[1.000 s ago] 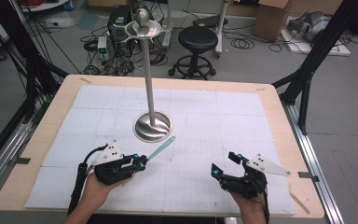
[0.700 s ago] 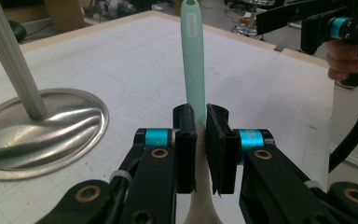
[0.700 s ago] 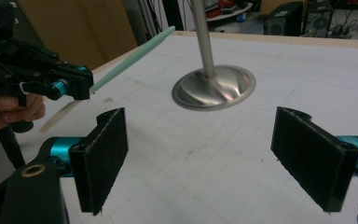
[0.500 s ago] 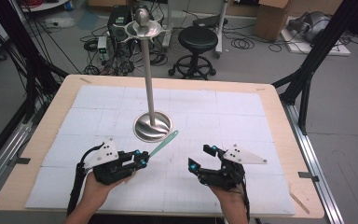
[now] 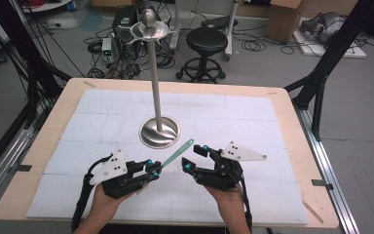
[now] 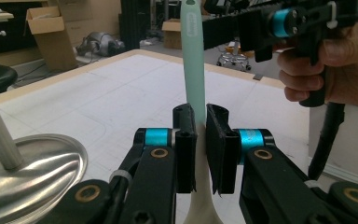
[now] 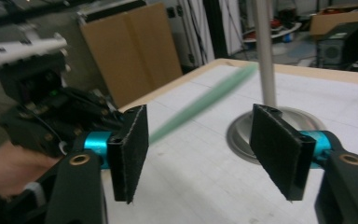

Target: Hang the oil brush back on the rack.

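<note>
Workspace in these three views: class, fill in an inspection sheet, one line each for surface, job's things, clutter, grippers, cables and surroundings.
Surface: wooden table covered by a white gridded mat.
Job's things: a green stick angled up towards a metal stand with a round base, tall pole and dish on top.
Clutter: nothing seen on the mat.
Grippers: left hand-held gripper shut on the stick; right hand-held gripper open, jaws apart, close beside the stick's free end.
Cables: one trails from each gripper; more lie tangled on the floor behind the table.
Surroundings: black stool, cardboard boxes, black frame legs.
</note>
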`<move>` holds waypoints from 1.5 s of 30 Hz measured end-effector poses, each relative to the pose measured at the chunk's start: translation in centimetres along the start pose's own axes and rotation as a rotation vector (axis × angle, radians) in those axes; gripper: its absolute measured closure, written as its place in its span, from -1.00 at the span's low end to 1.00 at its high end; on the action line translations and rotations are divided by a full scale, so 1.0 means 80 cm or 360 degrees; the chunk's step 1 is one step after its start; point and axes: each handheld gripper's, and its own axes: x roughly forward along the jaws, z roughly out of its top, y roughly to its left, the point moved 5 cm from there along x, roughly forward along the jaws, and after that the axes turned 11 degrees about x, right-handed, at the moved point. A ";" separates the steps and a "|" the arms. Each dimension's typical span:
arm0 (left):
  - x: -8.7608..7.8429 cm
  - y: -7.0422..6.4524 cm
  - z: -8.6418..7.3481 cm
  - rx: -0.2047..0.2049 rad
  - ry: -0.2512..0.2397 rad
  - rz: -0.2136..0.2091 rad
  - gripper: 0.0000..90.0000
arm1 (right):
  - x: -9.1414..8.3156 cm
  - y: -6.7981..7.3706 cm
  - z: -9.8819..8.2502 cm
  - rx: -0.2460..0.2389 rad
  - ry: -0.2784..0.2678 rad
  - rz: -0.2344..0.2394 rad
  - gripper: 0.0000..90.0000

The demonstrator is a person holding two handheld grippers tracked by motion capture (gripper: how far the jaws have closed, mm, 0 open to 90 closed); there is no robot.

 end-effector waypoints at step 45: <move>0.004 -0.008 0.022 -0.0081 -0.0054 -0.0421 0.31 | -0.003 0.025 0.027 0.0061 0.0144 0.0418 0.84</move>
